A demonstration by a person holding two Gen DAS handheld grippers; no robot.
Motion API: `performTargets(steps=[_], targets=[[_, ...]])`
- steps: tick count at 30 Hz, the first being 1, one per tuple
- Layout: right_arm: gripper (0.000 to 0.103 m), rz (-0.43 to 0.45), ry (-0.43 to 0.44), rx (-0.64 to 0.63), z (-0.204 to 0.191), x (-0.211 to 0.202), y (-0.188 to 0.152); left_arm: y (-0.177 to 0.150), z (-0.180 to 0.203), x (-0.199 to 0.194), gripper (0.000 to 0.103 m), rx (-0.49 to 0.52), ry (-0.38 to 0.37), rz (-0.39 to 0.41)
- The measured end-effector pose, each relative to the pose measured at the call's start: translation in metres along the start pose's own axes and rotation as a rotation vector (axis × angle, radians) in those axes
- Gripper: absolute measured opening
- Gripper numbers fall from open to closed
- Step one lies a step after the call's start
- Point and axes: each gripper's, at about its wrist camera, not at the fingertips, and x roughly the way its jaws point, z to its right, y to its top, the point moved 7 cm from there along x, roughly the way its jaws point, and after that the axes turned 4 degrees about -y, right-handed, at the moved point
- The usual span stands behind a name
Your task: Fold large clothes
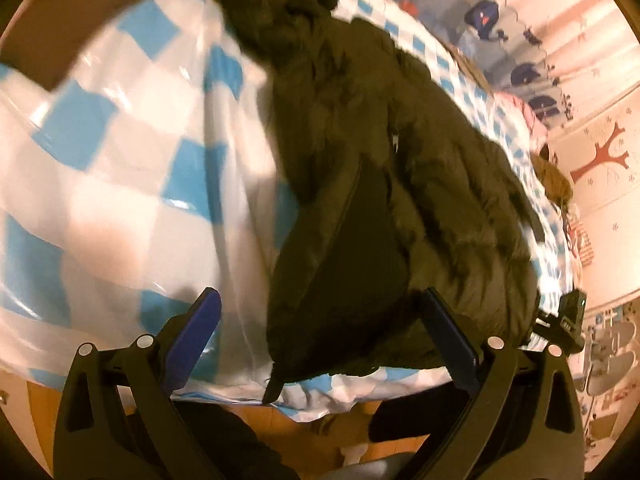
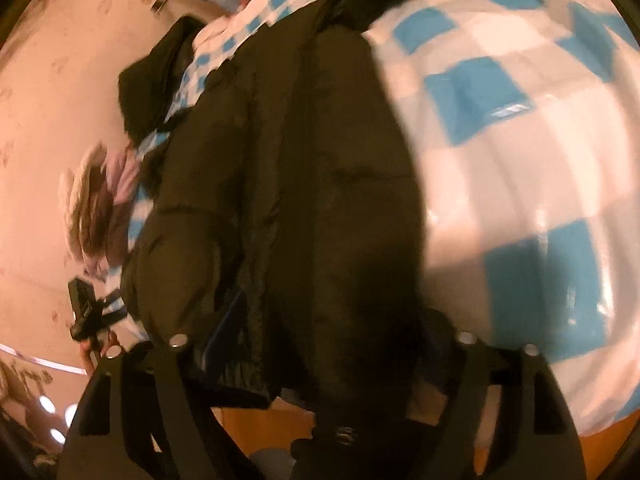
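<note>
Dark puffer jacket lies lengthwise-folded on checkered sheet, crosswise fold left; left gripper jaws apart, right gripper spread over hem, gripping nothing

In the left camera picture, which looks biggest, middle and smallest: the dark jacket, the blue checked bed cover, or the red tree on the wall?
1. Checked bed cover and dark jacket: too alike to rank.
2. Red tree: smallest, though it is farther away.
</note>
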Motion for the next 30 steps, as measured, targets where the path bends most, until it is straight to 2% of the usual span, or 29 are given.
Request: performTargets(steps=[1, 3, 4, 5, 6, 7, 8, 10, 13, 16, 19, 20, 22, 24, 25, 26, 27, 28, 29, 30], targets=[[0.077, -0.010, 0.022, -0.016, -0.007, 0.003, 0.000, -0.005, 0.002, 0.009, 0.095, -0.003, -0.013, -0.018], [0.062, -0.016, -0.007, -0.036, -0.008, 0.004, -0.002, -0.013, 0.013, 0.021, 0.095, 0.014, -0.027, -0.042], [0.035, -0.015, -0.020, -0.035, -0.006, 0.004, -0.001, -0.016, 0.019, 0.024, 0.088, 0.042, -0.004, -0.035], [0.026, -0.011, -0.023, -0.024, -0.006, 0.005, 0.000, -0.019, 0.025, 0.026, 0.056, 0.076, 0.019, -0.041], [0.023, 0.000, -0.007, -0.010, -0.004, 0.003, 0.002, -0.021, 0.029, 0.029, 0.042, 0.094, 0.042, -0.064], [0.012, 0.011, 0.022, 0.003, -0.004, -0.001, 0.003, -0.021, 0.033, 0.030, 0.024, 0.089, 0.053, -0.076], [0.012, 0.035, 0.071, 0.023, -0.005, -0.008, 0.006, -0.019, 0.038, 0.027, 0.016, 0.087, 0.040, -0.078], [0.011, 0.080, 0.090, 0.011, -0.014, -0.024, 0.011, -0.013, 0.048, 0.014, 0.008, 0.087, 0.021, -0.067], [0.010, 0.153, 0.168, 0.000, -0.032, -0.060, 0.024, -0.006, 0.073, -0.022, 0.006, 0.082, -0.086, -0.038], [0.009, 0.195, 0.212, -0.020, -0.044, -0.098, 0.036, -0.006, 0.088, -0.059, 0.006, 0.095, -0.150, -0.012], [0.009, 0.198, 0.205, -0.044, -0.048, -0.120, 0.035, -0.014, 0.082, -0.079, 0.006, 0.078, -0.172, -0.023], [0.009, 0.183, 0.174, -0.063, -0.046, -0.123, 0.031, -0.019, 0.075, -0.079, 0.006, 0.075, -0.164, -0.045], [0.009, 0.113, 0.111, -0.091, -0.041, -0.113, 0.019, -0.038, 0.053, -0.067, 0.009, 0.085, -0.104, -0.152], [0.014, -0.033, 0.027, -0.097, -0.025, -0.082, -0.001, -0.052, 0.019, -0.056, 0.021, 0.066, -0.020, -0.233], [0.026, -0.085, -0.036, -0.096, -0.011, -0.069, -0.009, -0.056, -0.004, -0.049, 0.039, 0.045, 0.058, -0.258], [0.034, -0.129, -0.128, -0.082, 0.009, -0.058, -0.018, -0.057, -0.021, -0.049, 0.048, 0.028, 0.131, -0.243], [0.035, -0.136, -0.176, -0.064, 0.021, -0.054, -0.020, -0.053, -0.041, -0.055, 0.048, 0.016, 0.240, -0.206], [0.036, -0.114, -0.190, -0.035, 0.030, -0.056, -0.018, -0.047, -0.048, -0.062, 0.048, 0.010, 0.285, -0.177], [0.038, -0.057, -0.178, 0.004, 0.035, -0.063, -0.009, -0.039, -0.051, -0.069, 0.048, 0.001, 0.302, -0.137], [0.041, -0.001, -0.147, 0.021, 0.031, -0.070, 0.004, -0.024, -0.048, -0.078, 0.048, -0.004, 0.292, -0.064]])
